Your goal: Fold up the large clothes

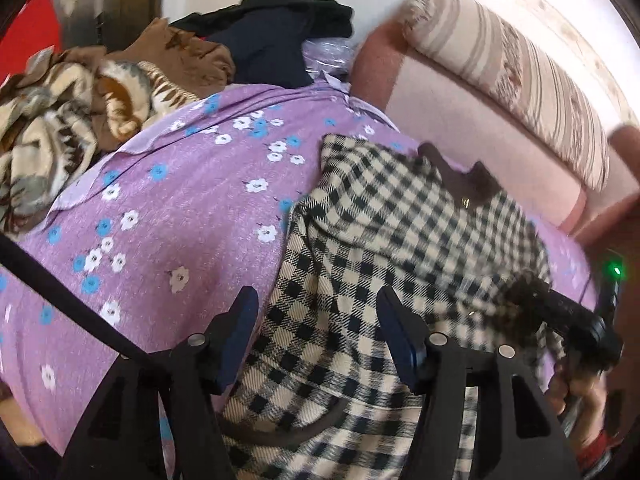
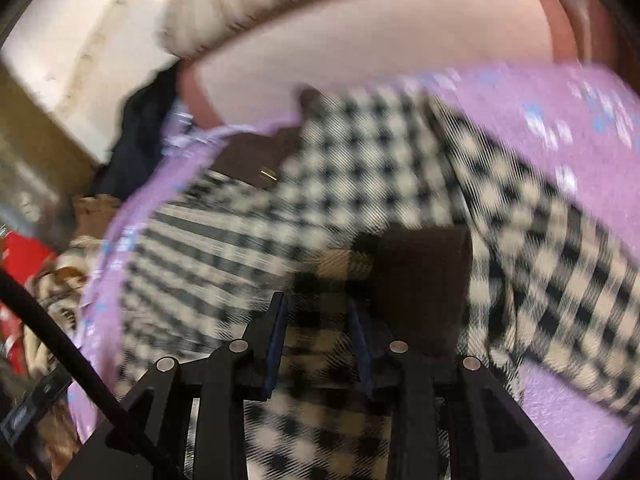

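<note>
A black-and-cream checked garment (image 1: pixel 384 216) with a dark brown collar (image 1: pixel 468 184) lies spread on a purple flowered sheet (image 1: pixel 168 216). My left gripper (image 1: pixel 320 320) hangs open just above the garment's near part, and its pads touch nothing. At the right edge of the left wrist view, a hand carries my right gripper (image 1: pixel 528 284), whose tip is buried in bunched checked cloth. The right wrist view is blurred. There my right gripper (image 2: pixel 319 324) is shut on a fold of the checked garment (image 2: pixel 360 168), next to a dark brown patch (image 2: pixel 420 272).
A pile of other clothes sits at the back left: a cream-and-brown patterned blanket (image 1: pixel 52 140), brown fabric (image 1: pixel 180 52) and black items (image 1: pixel 288 20). A pink padded backrest (image 1: pixel 460 120) with a striped cushion (image 1: pixel 500 60) borders the sheet's far side. A black cable (image 1: pixel 60 288) crosses the left.
</note>
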`<state>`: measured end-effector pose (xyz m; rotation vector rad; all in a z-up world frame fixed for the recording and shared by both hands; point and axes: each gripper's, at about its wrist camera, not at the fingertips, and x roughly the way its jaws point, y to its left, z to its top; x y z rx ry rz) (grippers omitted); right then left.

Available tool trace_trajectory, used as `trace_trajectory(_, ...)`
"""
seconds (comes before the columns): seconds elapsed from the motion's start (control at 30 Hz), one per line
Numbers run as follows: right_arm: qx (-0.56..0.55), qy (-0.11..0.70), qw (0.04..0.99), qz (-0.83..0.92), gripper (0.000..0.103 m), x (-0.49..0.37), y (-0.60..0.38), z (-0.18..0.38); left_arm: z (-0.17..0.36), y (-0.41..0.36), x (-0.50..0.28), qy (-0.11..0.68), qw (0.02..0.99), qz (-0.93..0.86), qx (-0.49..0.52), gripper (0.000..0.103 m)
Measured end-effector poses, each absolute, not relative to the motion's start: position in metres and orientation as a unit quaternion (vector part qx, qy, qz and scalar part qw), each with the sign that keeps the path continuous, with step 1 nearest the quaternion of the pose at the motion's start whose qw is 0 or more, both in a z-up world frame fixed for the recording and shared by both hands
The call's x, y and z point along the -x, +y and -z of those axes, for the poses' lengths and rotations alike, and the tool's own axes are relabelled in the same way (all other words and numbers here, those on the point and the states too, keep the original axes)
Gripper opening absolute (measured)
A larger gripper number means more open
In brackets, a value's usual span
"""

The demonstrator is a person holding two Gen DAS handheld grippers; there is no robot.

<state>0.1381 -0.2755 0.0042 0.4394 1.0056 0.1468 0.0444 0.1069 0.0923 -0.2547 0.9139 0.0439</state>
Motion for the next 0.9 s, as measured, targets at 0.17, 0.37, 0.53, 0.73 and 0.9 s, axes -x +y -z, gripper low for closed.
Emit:
trace_trajectory(0.17,-0.265,0.473,0.839,-0.042,0.030,-0.100,-0.318,0.012,-0.082,0.099,-0.053,0.444,0.891,-0.010,0.092,0.060)
trace_trajectory(0.37,-0.264,0.460,0.848,0.007,0.040,-0.007,-0.409,-0.038,-0.089,0.090,-0.043,0.424,0.903,-0.001,0.073,0.060)
trace_trajectory(0.53,-0.191,0.478,0.851,0.101,0.058,0.073,-0.486,-0.081,-0.086,0.084,-0.042,0.431,0.899,0.011,0.079,0.060)
trace_trajectory(0.73,-0.183,0.543,0.812,0.110,0.060,0.104,-0.508,-0.044,-0.079,0.068,-0.033,0.435,0.898,0.024,0.062,0.060)
trace_trajectory(0.9,-0.179,0.559,0.801,0.117,0.021,0.106,-0.498,-0.013,-0.077,0.060,-0.028,0.434,0.899,0.034,0.049,0.060)
